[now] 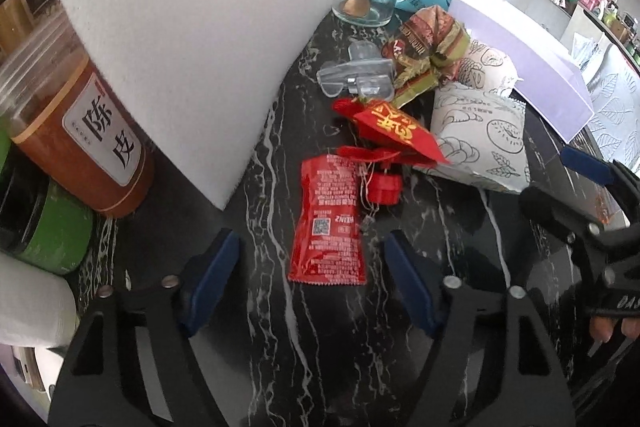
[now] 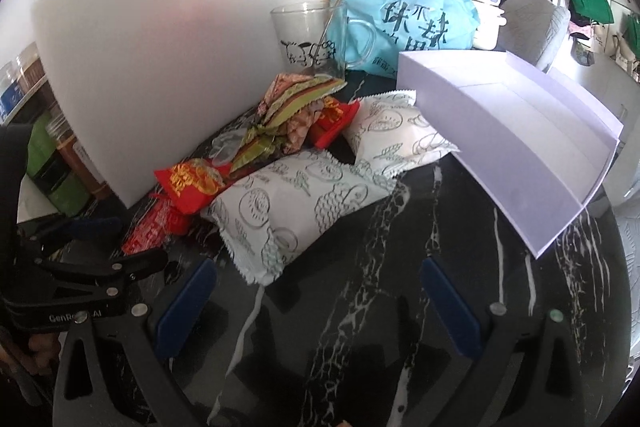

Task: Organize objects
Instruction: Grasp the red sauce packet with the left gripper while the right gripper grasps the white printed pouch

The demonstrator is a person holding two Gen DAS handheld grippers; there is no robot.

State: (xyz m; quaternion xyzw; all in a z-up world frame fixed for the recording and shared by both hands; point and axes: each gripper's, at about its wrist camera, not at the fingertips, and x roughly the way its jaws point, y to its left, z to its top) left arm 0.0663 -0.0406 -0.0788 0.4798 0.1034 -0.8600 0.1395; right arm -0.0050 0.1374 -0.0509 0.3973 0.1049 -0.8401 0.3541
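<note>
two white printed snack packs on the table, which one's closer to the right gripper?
The front pack, lying by the red sachets; the other white pack sits behind it against the lavender box.

Soft daylight, perhaps from the right; white board (image 2: 172,39) glares slightly, fisheye edges bend dark, near fingers (image 1: 212,267) blur.

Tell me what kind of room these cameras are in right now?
Probably a home kitchen or dining area, though I can't be sure. A dark marble-look table holds snack packets, a ketchup sachet and a glass mug with a spoon in it; jars and a paper towel roll stand alongside.
</note>
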